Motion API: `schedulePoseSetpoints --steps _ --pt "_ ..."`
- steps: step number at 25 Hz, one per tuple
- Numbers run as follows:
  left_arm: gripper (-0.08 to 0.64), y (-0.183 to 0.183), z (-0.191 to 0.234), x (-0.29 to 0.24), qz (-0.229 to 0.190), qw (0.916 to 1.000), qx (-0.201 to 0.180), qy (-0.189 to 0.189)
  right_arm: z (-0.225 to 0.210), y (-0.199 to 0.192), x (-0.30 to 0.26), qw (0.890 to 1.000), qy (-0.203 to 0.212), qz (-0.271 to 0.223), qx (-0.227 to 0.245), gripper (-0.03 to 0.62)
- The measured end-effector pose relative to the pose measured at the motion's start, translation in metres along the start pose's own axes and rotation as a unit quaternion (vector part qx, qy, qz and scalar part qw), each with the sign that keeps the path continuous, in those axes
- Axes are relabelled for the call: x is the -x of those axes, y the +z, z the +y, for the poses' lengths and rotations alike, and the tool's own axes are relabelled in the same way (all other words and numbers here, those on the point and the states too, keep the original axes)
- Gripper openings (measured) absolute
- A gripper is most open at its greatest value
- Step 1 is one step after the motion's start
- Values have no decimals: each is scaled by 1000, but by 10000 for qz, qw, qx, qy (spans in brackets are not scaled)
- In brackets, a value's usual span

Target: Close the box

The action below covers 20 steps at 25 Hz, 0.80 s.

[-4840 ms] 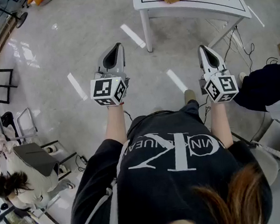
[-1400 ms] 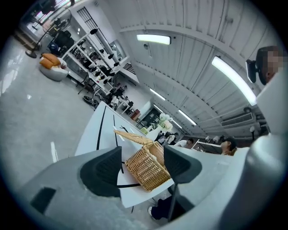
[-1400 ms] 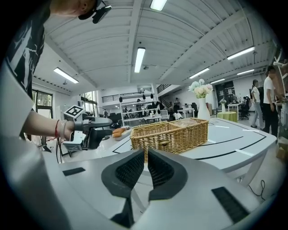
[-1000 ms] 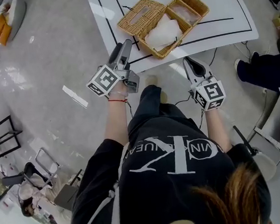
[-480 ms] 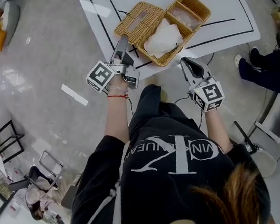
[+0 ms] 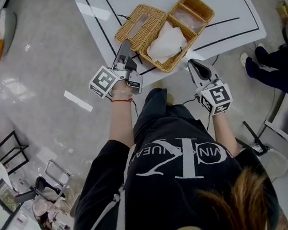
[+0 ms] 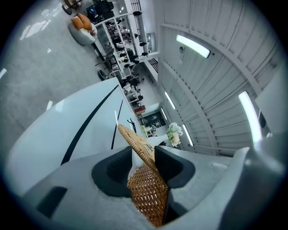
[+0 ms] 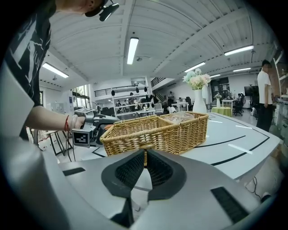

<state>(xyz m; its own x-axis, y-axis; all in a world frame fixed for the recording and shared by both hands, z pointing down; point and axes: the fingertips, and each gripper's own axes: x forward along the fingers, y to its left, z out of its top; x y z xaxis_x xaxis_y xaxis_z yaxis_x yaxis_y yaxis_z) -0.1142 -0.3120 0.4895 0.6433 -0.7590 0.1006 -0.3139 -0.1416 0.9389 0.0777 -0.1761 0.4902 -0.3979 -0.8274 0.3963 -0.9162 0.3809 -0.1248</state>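
Head view: a white table (image 6: 236, 17) marked with black lines carries the woven wicker box (image 6: 194, 34) near its front edge, its flat slotted lid (image 6: 140, 21) swung open. The left gripper (image 6: 125, 47) is closing its jaws around the lid's rim. The right gripper (image 6: 193, 64), jaws together and empty, hovers at the table edge.
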Motion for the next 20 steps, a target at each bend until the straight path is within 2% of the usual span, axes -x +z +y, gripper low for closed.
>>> schedulePoseSetpoints --steps 5,9,15,20 --pt "129 7 23 9 -120 9985 -529 122 -2 9 1 9999 -122 -104 43 12" --pt "89 14 -30 8 -265 9933 -1109 -204 0 12 5 9998 -57 -181 50 12" --pt "63 12 -56 22 -337 9712 -2357 -11 3 12 9 9988 430 -149 181 12" --pt "63 2 -71 32 -474 9499 -3083 183 -5 15 19 9973 665 -126 290 12"
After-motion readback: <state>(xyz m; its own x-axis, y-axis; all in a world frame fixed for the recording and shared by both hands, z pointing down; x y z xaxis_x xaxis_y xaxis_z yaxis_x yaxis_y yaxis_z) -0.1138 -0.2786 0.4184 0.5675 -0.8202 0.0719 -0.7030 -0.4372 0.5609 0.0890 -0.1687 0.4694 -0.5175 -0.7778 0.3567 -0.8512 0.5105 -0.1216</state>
